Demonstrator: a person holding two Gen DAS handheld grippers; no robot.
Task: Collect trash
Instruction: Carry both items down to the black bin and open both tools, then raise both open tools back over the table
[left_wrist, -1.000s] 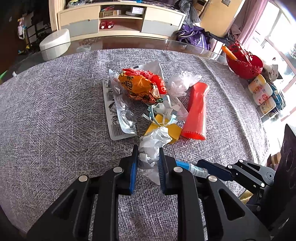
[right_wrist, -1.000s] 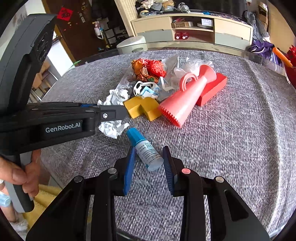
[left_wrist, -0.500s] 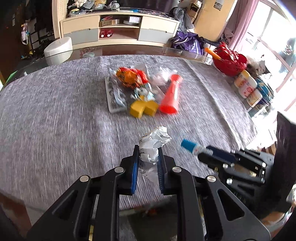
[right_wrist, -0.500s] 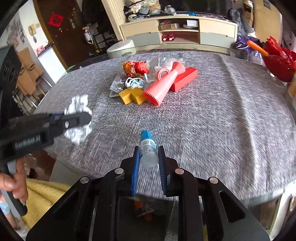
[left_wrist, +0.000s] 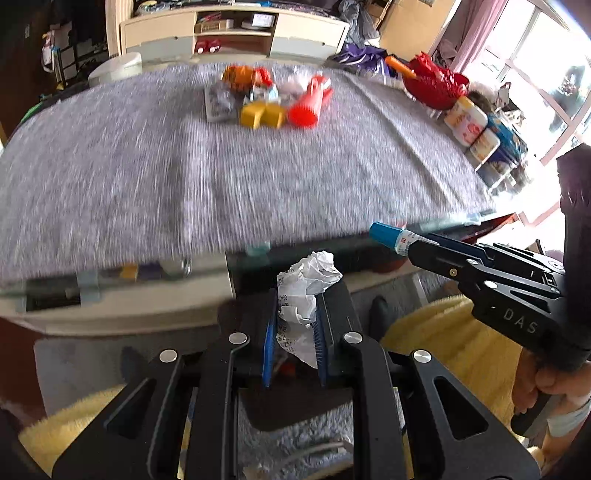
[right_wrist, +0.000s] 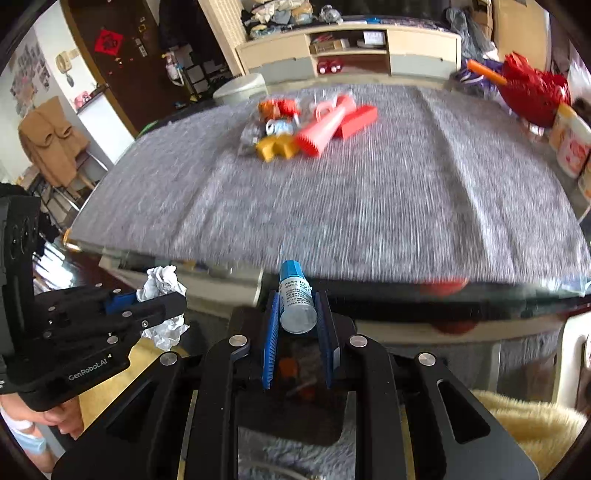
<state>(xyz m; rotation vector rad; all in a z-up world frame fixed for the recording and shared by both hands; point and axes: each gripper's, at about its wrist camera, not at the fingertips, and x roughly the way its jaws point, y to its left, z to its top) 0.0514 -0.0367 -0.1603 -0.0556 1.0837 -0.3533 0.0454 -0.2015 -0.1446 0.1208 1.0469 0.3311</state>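
Left gripper (left_wrist: 294, 332) clamps crumpled paper (left_wrist: 306, 291), right gripper (right_wrist: 297, 325) clamps small blue-capped bottle (right_wrist: 296, 300), both off the table (right_wrist: 332, 206) edge (frames blurred). Remaining trash pile (right_wrist: 295, 125) sits far side, nothing blocking.

- grey tablecloth (right_wrist: 369, 192) runs right to the table's near edge, blurred with motion
- red basket (left_wrist: 437, 85) sits at the far right corner, an orange stick (left_wrist: 399, 66) poking out of it
- white tubs (left_wrist: 466, 120) line up along the right edge
- cream sideboard (right_wrist: 351, 48) stands past the far edge, white stool (right_wrist: 240, 88) beside it
- yellow fleece (right_wrist: 528, 432) shows below the near edge
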